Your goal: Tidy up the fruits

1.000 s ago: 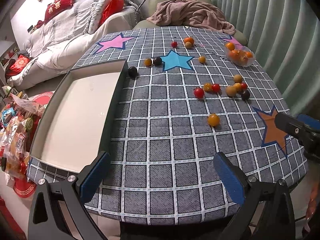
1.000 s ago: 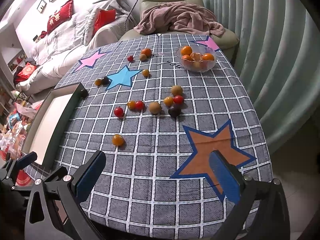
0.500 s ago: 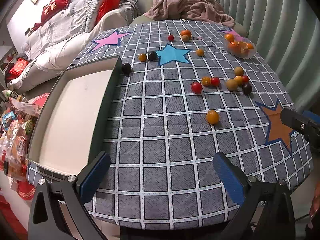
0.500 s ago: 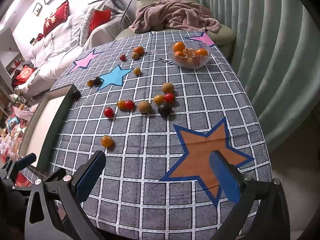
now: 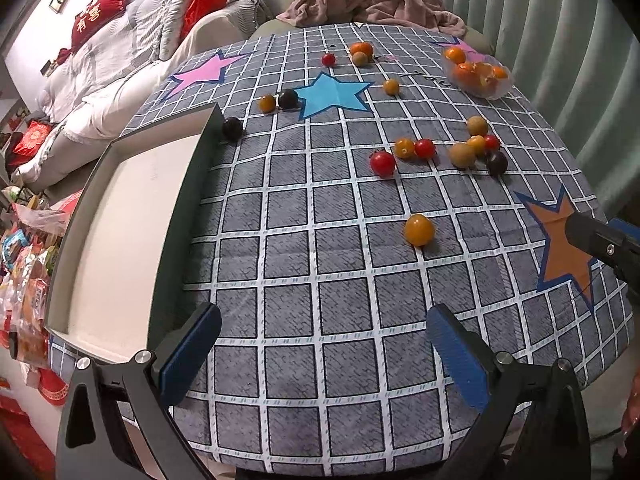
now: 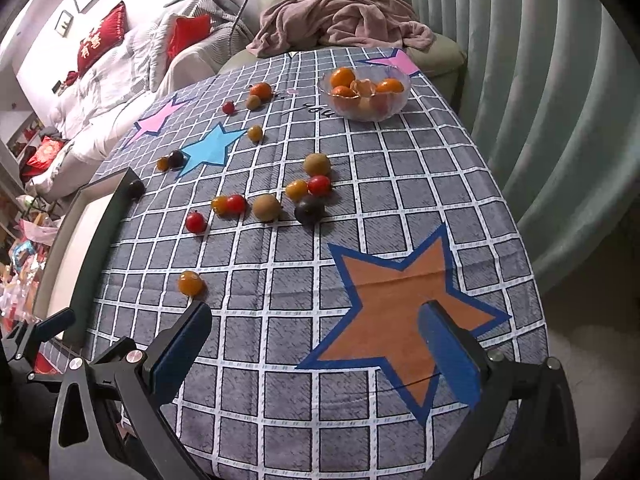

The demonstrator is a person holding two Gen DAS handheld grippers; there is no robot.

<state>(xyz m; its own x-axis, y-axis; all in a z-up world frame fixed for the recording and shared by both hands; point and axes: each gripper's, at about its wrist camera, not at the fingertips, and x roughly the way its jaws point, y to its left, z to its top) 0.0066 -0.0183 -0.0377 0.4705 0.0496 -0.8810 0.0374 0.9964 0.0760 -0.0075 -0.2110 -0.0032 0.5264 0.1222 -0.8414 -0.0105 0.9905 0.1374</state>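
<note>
Several small fruits lie loose on the checked tablecloth: an orange one (image 5: 419,230) nearest me, a red one (image 5: 382,163), a cluster of yellow, red, brown and dark ones (image 5: 476,145), and dark ones (image 5: 232,128) beside the tray. An empty white tray (image 5: 116,236) with a dark rim sits at the left. My left gripper (image 5: 320,350) is open and empty over the near table edge. My right gripper (image 6: 316,346) is open and empty over the orange star (image 6: 400,300); the orange fruit (image 6: 190,283) lies just beyond its left finger.
A clear bowl (image 6: 366,92) of oranges stands at the far right of the table. More fruits (image 6: 256,94) lie at the far side near the blue star (image 6: 210,150). An armchair with a blanket (image 6: 344,20) and a sofa stand behind. Curtains hang on the right.
Both grippers have moved forward and lower over the table, so the fruits look closer. Both stay open and empty. No fruit has moved.
</note>
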